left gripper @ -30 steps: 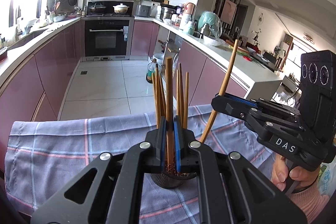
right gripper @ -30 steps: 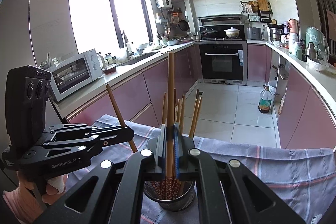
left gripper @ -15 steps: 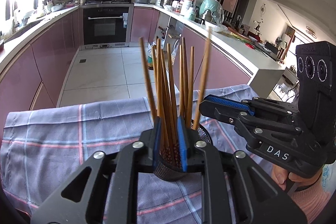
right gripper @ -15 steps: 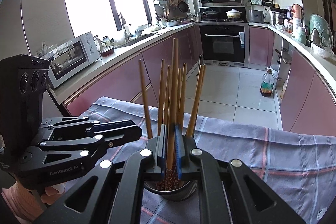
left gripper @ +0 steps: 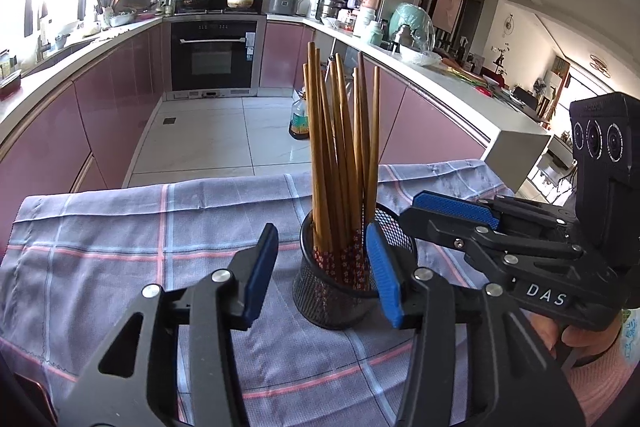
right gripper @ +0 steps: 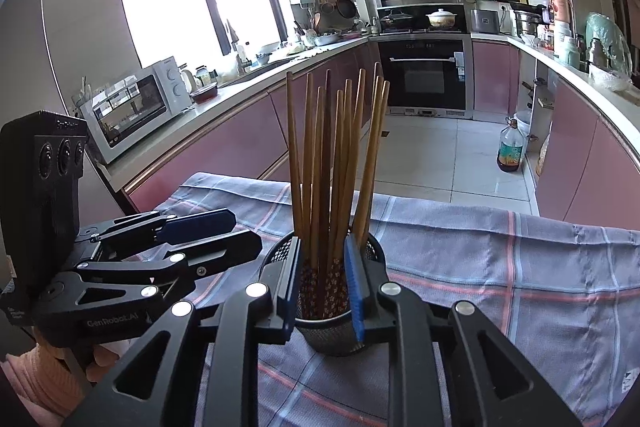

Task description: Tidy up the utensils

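Note:
A black mesh cup (left gripper: 332, 301) stands on the checked cloth (left gripper: 120, 247) and holds several brown chopsticks (left gripper: 340, 147), upright. My left gripper (left gripper: 322, 273) is open and empty, its blue pads on either side of the cup just in front of it. My right gripper (right gripper: 322, 285) is open and empty close in front of the cup (right gripper: 332, 331), with the chopsticks (right gripper: 336, 155) showing between its pads. The right gripper also shows in the left wrist view (left gripper: 456, 215), beside the cup's right. The left gripper shows in the right wrist view (right gripper: 208, 231), left of the cup.
The checked cloth covers the table (right gripper: 520, 267). Beyond its far edge are the tiled floor, an oil bottle (right gripper: 510, 151), pink cabinets, an oven (left gripper: 214, 53) and a microwave (right gripper: 136, 111) on the counter.
Both grippers were shut on a chopstick each; both have opened and let the chopsticks stand in the cup. Both views have drawn back a little from the cup.

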